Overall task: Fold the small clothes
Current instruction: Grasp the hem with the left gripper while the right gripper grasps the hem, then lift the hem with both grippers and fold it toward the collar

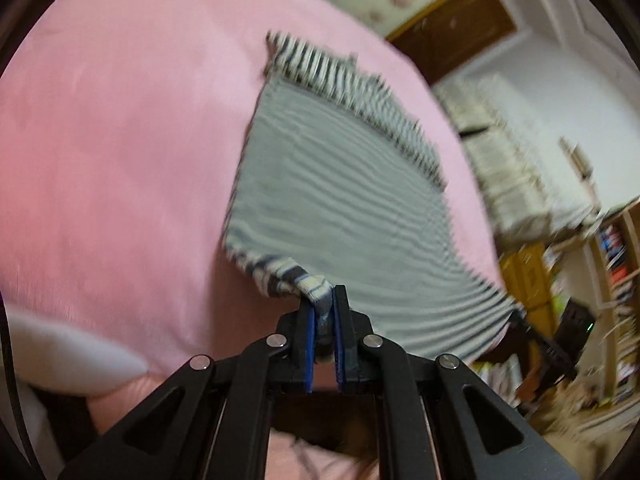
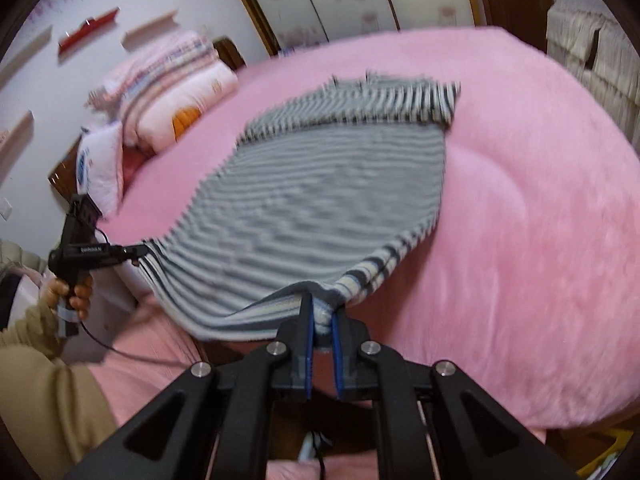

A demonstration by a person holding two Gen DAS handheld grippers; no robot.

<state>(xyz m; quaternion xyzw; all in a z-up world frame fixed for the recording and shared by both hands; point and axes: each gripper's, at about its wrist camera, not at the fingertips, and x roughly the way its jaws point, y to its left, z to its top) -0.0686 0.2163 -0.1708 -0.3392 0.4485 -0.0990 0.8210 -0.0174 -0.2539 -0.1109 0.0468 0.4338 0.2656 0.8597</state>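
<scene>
A grey-and-white striped garment (image 1: 344, 184) lies on a pink bed cover (image 1: 120, 140). Its near edge is lifted and its far end rests flat. My left gripper (image 1: 323, 298) is shut on the near left corner of the hem. My right gripper (image 2: 323, 308) is shut on the near right corner of the same garment (image 2: 320, 200). Across the cloth, the right gripper (image 1: 520, 316) shows at the garment's right corner in the left wrist view. In the right wrist view a hand (image 2: 76, 292) holds the left gripper (image 2: 140, 249) at the left corner. The hem hangs stretched between the two.
A folded quilt (image 2: 172, 80) and a white pillow (image 2: 100, 168) sit at the bed's far left by the headboard. A tan sleeve (image 2: 36, 380) is at lower left. A bookshelf (image 1: 616, 256) and cream fabric (image 1: 512, 168) stand beyond the bed's right side.
</scene>
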